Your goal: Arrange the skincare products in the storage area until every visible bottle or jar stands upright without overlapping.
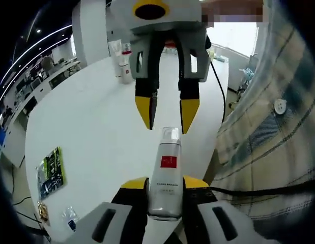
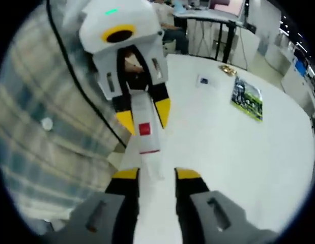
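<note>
Your left gripper (image 1: 165, 187) is clenched on a silver bottle (image 1: 166, 178) with a red square label, its yellow-tipped fingers (image 1: 135, 184) pressing the bottle's lower body from both sides. The bottle points away from you along the fingers, its clear cap toward your right gripper (image 1: 168, 113), and is lifted above the white counter (image 1: 91, 127).

Your right gripper faces the left one head-on. In the left gripper view its fingers stand apart just beyond the cap, not touching it. In the right gripper view its own fingers (image 2: 125, 174) are spread, with the near end of the bottle (image 2: 144, 133) reaching down between them; you can't tell from here whether they touch it. The left gripper (image 2: 143, 113) shows there gripping the bottle at the red label.

At the far end of the counter, in the left gripper view, a white tube (image 1: 116, 56) and a small bottle (image 1: 126, 63) with a red band stand upright, just beside each other. Near the counter's edge lie a green printed card (image 1: 50, 172), a small clear packet (image 1: 69, 217) and a gold item (image 1: 43, 211). A plaid sleeve (image 1: 279, 132) with a white button is beside the counter.
</note>
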Demonstrator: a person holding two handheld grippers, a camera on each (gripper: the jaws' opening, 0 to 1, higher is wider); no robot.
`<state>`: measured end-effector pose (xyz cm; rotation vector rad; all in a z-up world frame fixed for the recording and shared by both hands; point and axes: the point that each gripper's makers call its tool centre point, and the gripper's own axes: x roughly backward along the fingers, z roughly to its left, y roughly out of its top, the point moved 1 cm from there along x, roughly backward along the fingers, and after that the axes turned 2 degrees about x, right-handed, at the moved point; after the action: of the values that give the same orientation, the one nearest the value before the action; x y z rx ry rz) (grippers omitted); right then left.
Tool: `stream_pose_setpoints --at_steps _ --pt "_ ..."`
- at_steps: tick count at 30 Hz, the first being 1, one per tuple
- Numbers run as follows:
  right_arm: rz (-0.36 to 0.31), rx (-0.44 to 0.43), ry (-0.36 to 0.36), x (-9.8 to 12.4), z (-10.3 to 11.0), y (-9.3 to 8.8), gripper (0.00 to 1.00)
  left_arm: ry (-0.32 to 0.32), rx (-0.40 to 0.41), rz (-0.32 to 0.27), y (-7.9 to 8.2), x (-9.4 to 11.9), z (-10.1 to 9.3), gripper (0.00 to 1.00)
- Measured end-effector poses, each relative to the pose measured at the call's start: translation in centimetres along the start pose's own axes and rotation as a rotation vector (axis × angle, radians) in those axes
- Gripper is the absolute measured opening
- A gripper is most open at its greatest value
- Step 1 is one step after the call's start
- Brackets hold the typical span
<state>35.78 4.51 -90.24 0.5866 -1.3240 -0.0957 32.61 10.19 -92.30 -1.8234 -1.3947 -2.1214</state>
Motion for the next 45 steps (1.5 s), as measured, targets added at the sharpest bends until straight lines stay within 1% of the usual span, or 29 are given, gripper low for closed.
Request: stream_pose_setpoints --at_steps 4,7,8,10,11,12,13,14,15,16,17,20,22,23,24,25,27,28,31,34,36,38,39,40,41,42,43,44,45 --pt "-0.031 -0.065 -0.008 0.2 -0.4 -0.1 0.26 0.008 0.027 -0.001 -0.2 -0.1 0.8 0.23" --pt "-0.076 -0.175 -0.028 0.5 -0.9 -0.3 0.33 0.022 0.047 -0.007 -0.3 -0.1 1.3 0.23" --pt "-0.105 -0.248 -0.024 0.6 -1.0 -0.2 0.33 0.023 0.055 -0.009 -0.4 -0.2 1.5 0.23" --pt "-0.167 -0.34 -0.025 0.7 -1.4 0.1 0.33 0.03 0.077 -0.009 -0.6 -0.3 1.8 0.23" --pt "-0.176 -0.352 -0.028 0.7 -1.5 0.1 0.33 0.03 0.08 -0.009 -0.7 -0.3 1.9 0.23" --pt "-0.211 -0.411 -0.034 0.8 -1.7 0.2 0.33 0.029 0.089 -0.01 -0.8 -0.4 2.0 0.23" --pt "-0.217 -0.43 -0.036 0.8 -1.7 0.1 0.34 0.03 0.095 -0.01 -0.8 -0.4 2.1 0.23" --pt "-0.244 -0.497 -0.037 0.9 -1.9 0.1 0.34 0.042 0.102 -0.015 -0.8 -0.4 2.4 0.23" --pt "-0.257 -0.525 -0.034 0.9 -1.9 0.1 0.35 0.042 0.107 -0.017 -0.8 -0.3 2.4 0.23" --pt "-0.287 -0.608 -0.023 0.9 -2.0 0.1 0.36 0.045 0.121 -0.022 -0.8 -0.3 2.6 0.23" --pt "-0.313 -0.662 -0.012 0.9 -2.0 0.1 0.37 0.053 0.122 -0.027 -0.7 -0.2 2.8 0.23" --pt "-0.424 -0.917 0.032 0.7 -2.3 -0.1 0.43 0.104 0.122 -0.048 -0.4 0.1 3.8 0.23" --pt "-0.479 -1.028 0.055 0.9 -2.5 0.0 0.43 0.123 0.127 -0.06 -0.1 0.4 4.1 0.23" --pt "-0.54 -1.119 0.073 1.1 -2.8 0.2 0.43 0.136 0.126 -0.066 0.0 0.5 4.4 0.23" --pt "-0.576 -1.174 0.079 1.2 -3.1 0.3 0.43 0.147 0.123 -0.069 0.1 0.6 4.5 0.23" --pt "-0.632 -1.267 0.082 1.5 -3.6 0.4 0.43 0.147 0.125 -0.068 0.1 0.7 4.6 0.23" --pt "-0.697 -1.376 0.093 1.6 -4.2 0.5 0.46 0.158 0.121 -0.064 0.1 0.7 4.7 0.23" --pt "-0.719 -1.415 0.095 1.5 -4.4 0.7 0.46 0.16 0.124 -0.064 0.1 0.7 4.8 0.23" --pt "-0.743 -1.47 0.122 1.0 -4.2 1.2 0.46 0.165 0.136 -0.067 0.4 0.7 4.8 0.23" --pt "-0.819 -1.621 0.162 0.6 -4.8 1.8 0.46 0.177 0.139 -0.064 1.1 0.8 4.8 0.23" --pt "-0.856 -1.695 0.159 0.4 -5.1 1.8 0.46 0.188 0.125 -0.073 1.7 0.8 4.9 0.23" --pt "-0.935 -1.797 0.187 0.5 -5.7 2.0 0.46 0.21 0.084 -0.073 2.4 1.0 4.9 0.22" --pt "-0.948 -1.812 0.193 0.6 -5.8 2.1 0.45 0.209 0.063 -0.071 2.5 1.1 4.9 0.22" --pt "-0.975 -1.847 0.23 0.4 -5.9 2.3 0.43 0.202 0.062 -0.075 2.7 0.9 4.7 0.22" --pt "-0.985 -1.853 0.246 0.2 -6.1 2.2 0.41 0.195 0.059 -0.071 2.7 0.9 4.6 0.22" --pt "-0.975 -1.852 0.249 -0.2 -6.1 2.0 0.37 0.188 0.057 -0.065 2.5 0.6 4.5 0.22" --pt "-0.967 -1.848 0.224 -0.4 -6.4 1.5 0.34 0.187 0.055 -0.061 2.4 0.5 4.5 0.22" --pt "-0.963 -1.835 0.174 -0.6 -6.8 1.0 0.31 0.181 0.057 -0.049 2.2 0.2 4.4 0.22" --pt "-0.958 -1.84 0.165 -0.9 -6.9 0.7 0.3 0.165 0.08 -0.038 1.7 0.0 4.3 0.22"
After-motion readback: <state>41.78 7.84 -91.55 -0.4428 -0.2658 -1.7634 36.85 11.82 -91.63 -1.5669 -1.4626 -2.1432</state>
